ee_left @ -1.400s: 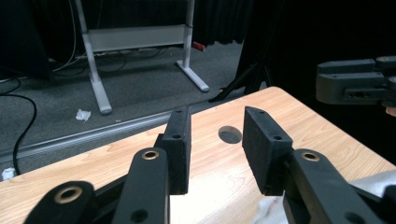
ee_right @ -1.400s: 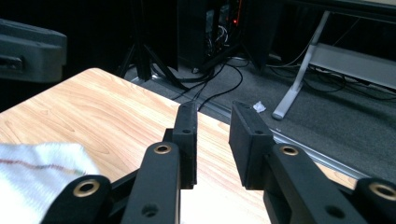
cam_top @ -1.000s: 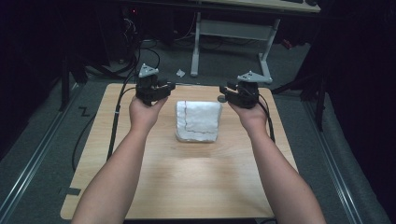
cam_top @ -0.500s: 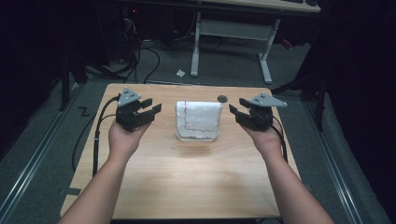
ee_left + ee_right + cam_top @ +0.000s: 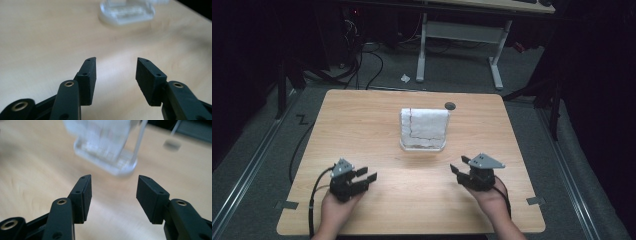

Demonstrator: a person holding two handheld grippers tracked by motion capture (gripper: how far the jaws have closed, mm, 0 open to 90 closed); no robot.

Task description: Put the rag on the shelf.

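The left gripper (image 5: 362, 176) hung near the table's (image 5: 362, 120) front edge, jaws apart and empty. The clear holder of white napkins (image 5: 424, 129) stood upright mid-table, well apart from both. The right gripper (image 5: 458, 172) was likewise spread, empty. Any approach should probably come from both sides together (the holder looked light, easily tipped). A small dark disc (image 5: 450, 105) lay just behind it; nothing blocked the way.
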